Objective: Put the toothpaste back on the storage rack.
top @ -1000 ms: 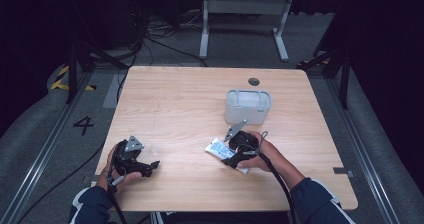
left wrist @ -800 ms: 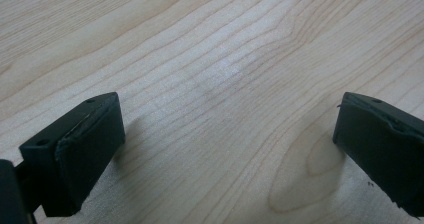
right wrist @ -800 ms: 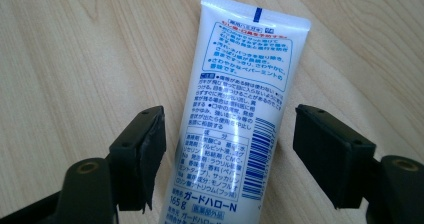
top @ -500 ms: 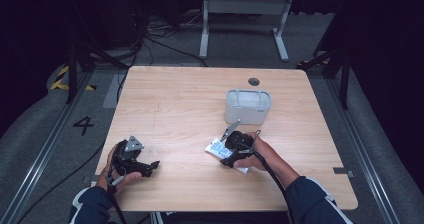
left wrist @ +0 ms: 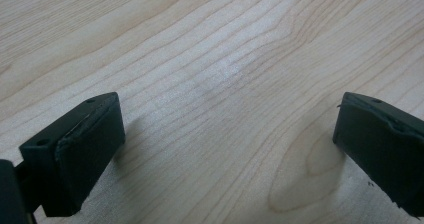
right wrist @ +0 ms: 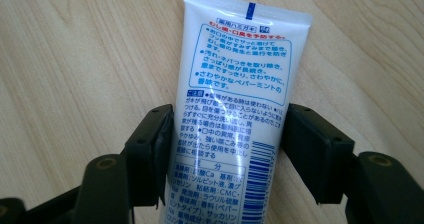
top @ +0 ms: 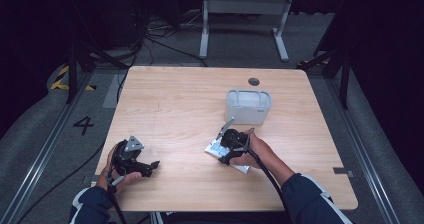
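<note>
A white tube (right wrist: 235, 84) with blue print lies flat on the wooden table (top: 175, 104), its crimped end pointing away from me. My right gripper (right wrist: 227, 144) straddles its lower half. Its jaws have just been closing, and both pads now touch the tube's sides. In the high view the right gripper (top: 225, 155) sits over the tube (top: 214, 148) at the table's front middle. My left gripper (top: 150, 167) rests at the front left, jaws wide apart. The left gripper (left wrist: 225, 149) has only bare wood between its pads.
A pale translucent box (top: 247, 115) stands just behind the right hand, toward the back right. A round cable hole (top: 254, 81) sits near the far edge. Metal frame legs and cables lie on the floor behind the table.
The right hand has edged slightly left and settled lower over the tube. The left hand and its gripper have stayed where they were.
</note>
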### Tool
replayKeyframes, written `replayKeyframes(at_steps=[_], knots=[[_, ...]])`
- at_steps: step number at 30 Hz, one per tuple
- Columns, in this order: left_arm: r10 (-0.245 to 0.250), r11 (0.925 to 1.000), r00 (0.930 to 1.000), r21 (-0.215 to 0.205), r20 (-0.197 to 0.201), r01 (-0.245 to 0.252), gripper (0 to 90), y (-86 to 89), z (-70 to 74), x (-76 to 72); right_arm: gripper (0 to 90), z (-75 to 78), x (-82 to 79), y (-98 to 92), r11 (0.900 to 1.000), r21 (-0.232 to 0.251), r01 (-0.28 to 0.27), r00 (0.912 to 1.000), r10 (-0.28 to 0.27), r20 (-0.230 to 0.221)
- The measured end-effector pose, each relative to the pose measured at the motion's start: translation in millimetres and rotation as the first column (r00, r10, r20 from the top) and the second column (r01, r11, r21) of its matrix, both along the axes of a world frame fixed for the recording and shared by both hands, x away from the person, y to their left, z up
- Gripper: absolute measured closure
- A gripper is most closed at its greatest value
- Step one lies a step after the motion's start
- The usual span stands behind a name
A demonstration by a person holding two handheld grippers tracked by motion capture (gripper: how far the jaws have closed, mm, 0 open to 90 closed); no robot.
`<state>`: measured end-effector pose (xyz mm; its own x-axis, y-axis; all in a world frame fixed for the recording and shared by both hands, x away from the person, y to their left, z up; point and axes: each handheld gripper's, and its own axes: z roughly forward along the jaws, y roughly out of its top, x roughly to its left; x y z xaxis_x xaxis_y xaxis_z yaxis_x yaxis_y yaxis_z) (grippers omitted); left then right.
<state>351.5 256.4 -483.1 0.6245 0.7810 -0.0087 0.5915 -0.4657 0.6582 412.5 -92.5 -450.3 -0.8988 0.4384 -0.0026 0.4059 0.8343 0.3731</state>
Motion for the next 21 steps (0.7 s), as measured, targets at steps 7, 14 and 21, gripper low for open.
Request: replayKeyframes(at_steps=[7, 14, 21], knots=[[0.001, 1.0000, 1.0000, -0.001, -0.001, -0.001, 0.5, -0.1, 0.0, -0.1, 37.4, 1.1, 4.0, 5.6, 1.000, -0.028, 0.004, 0.9997, -0.005, -0.022], [0.000, 1.0000, 1.0000, 0.000, 0.000, 0.000, 0.6, 0.0, 0.0, 0.0, 42.8, 1.9, 4.5, 8.6, 0.999, -0.032, 0.004, 0.9999, -0.005, -0.015], [0.000, 1.0000, 1.0000, -0.001, 0.000, 0.000, 0.6, 0.0, 0.0, -0.1, 53.7, 3.8, 4.0, 7.3, 1.000, -0.027, -0.006, 0.9999, 0.005, -0.016]])
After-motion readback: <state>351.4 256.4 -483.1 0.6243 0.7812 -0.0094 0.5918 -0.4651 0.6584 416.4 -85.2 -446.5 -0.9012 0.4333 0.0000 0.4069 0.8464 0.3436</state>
